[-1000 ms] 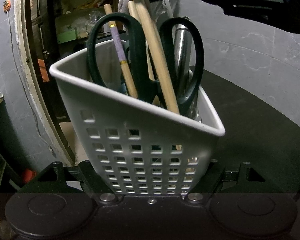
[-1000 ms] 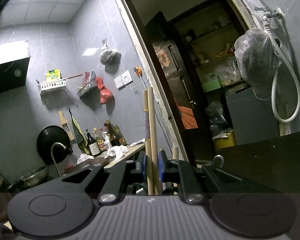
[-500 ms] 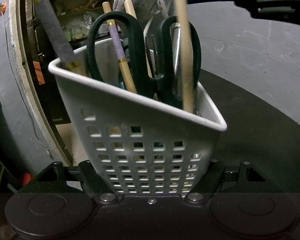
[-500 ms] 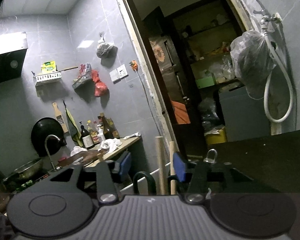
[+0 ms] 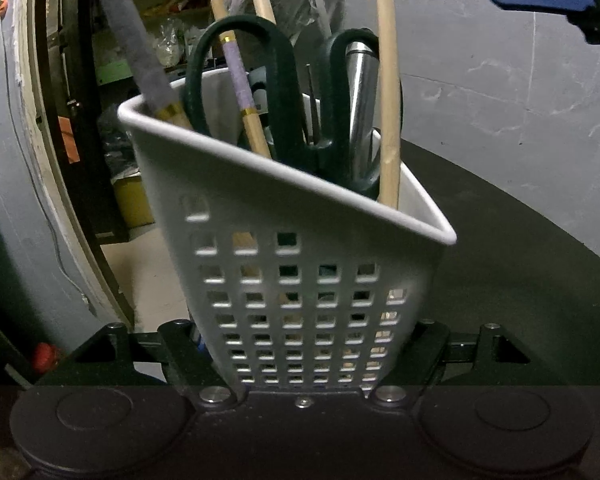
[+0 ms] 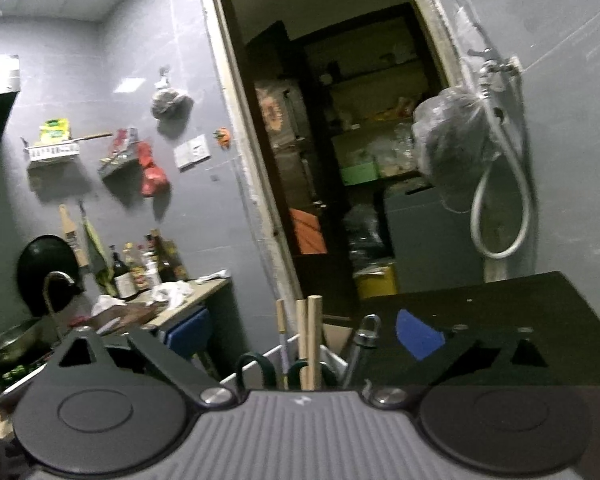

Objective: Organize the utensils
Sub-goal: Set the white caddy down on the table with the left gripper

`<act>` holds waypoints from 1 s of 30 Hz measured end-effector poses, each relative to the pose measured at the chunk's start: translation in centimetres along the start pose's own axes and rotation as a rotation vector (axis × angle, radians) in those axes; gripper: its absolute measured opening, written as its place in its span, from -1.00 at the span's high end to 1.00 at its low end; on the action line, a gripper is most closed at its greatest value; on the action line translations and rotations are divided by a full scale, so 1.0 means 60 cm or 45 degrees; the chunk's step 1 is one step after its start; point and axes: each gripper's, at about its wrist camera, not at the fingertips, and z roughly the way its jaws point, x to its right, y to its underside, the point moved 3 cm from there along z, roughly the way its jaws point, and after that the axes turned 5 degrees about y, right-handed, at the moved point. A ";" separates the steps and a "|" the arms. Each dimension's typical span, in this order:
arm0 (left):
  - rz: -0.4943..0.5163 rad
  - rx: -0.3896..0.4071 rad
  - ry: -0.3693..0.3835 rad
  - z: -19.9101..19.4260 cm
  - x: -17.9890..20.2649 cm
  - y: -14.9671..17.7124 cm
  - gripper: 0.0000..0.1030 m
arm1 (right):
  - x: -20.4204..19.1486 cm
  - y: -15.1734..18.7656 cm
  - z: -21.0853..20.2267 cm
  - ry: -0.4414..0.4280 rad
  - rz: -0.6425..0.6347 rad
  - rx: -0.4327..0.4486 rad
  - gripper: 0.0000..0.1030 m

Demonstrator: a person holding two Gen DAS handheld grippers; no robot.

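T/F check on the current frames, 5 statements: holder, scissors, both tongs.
1. The left tongs clamp the white perforated plastic utensil holder. True.
2. The dark green-handled scissors lie on the black table. False: they stand handles-up inside the holder.
3. The right tongs grip two chopsticks. False: they are open and hold nothing.
4. A plain wooden chopstick stands in the holder's right corner. True.
5. The holder is empty. False: it holds scissors, chopsticks and a metal-handled utensil.
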 end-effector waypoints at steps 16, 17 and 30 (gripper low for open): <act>-0.082 0.048 -0.084 -0.046 0.012 0.014 -0.88 | 0.032 0.022 -0.086 0.182 0.031 -0.024 -1.00; -0.086 0.053 -0.099 -0.053 0.015 0.015 -0.95 | 0.034 0.024 -0.092 0.185 0.034 -0.023 -1.00; -0.165 0.092 -0.217 -0.163 0.029 0.035 -0.99 | 0.046 0.071 -0.161 0.280 0.042 -0.073 -1.00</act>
